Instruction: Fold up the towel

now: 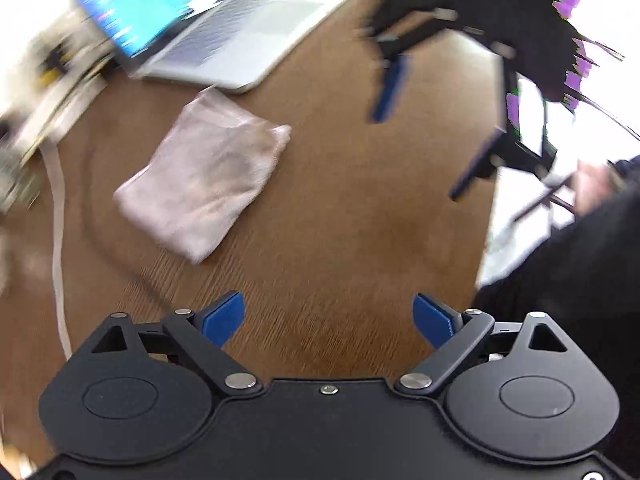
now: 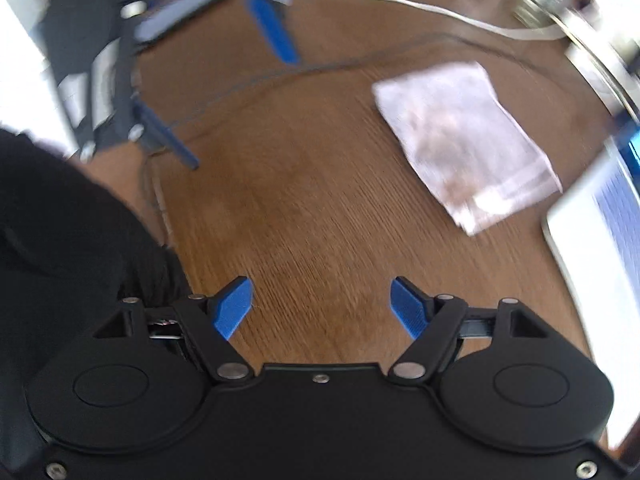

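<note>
The left hand-held gripper (image 1: 328, 320) hangs above the brown wood-grain surface (image 1: 340, 208) with its blue fingers (image 1: 224, 318) spread wide apart and nothing between them. The right hand-held gripper (image 2: 322, 306) is in the same state over the surface (image 2: 304, 200): its blue fingers (image 2: 234, 306) stand well apart, holding nothing. Each one also shows in the other's view, blurred: the right one (image 1: 424, 120) at upper right of the left view, the left one (image 2: 236, 76) at upper left of the right view, both with fingers parted.

The towel (image 1: 204, 172), pale pink, lies folded into a compact rectangle flat on the surface, well apart from both grippers. In the right view the towel (image 2: 468, 140) sits to the upper right, its layered edges towards the laptop (image 2: 600, 240). The open laptop (image 1: 240, 36) stands just beyond the towel, its screen lit blue. A white cable (image 1: 58, 216) runs along the surface left of the towel.
</note>
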The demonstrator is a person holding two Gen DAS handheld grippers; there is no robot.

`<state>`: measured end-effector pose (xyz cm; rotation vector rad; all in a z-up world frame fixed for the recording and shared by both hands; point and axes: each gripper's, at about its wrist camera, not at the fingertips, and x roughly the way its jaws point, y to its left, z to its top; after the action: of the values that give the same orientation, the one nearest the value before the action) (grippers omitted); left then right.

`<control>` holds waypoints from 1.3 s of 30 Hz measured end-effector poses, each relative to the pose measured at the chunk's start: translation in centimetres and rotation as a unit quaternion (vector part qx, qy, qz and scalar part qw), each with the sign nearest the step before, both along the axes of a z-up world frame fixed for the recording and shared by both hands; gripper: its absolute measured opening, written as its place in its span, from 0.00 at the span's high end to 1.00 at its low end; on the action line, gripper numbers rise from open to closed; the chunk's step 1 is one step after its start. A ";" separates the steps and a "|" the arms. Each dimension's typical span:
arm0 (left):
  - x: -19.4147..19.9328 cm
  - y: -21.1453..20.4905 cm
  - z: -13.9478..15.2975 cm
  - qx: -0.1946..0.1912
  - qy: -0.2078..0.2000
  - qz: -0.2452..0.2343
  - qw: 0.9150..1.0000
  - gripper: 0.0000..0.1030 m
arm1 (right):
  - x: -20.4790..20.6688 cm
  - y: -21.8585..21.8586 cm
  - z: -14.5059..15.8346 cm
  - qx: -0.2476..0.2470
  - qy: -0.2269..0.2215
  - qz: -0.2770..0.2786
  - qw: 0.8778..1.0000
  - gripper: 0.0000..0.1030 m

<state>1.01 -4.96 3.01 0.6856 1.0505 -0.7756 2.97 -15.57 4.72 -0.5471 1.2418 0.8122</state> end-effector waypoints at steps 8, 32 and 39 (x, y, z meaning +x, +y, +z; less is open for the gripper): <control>0.6 -0.3 1.6 -0.021 0.017 0.231 0.973 0.11 | -0.3 -0.4 0.7 -0.017 0.032 -0.236 0.971 0.21; 1.7 4.5 3.9 -0.037 0.066 0.480 0.874 0.10 | 0.0 -0.9 2.4 -0.038 0.014 -0.462 0.886 0.16; 1.7 5.0 3.6 -0.044 0.083 0.490 0.866 0.10 | 0.2 -1.3 2.7 -0.039 0.008 -0.469 0.883 0.16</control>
<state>2.76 0.07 6.65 -0.0559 1.3221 0.0210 3.19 -16.85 7.46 0.0433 1.3578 -0.0587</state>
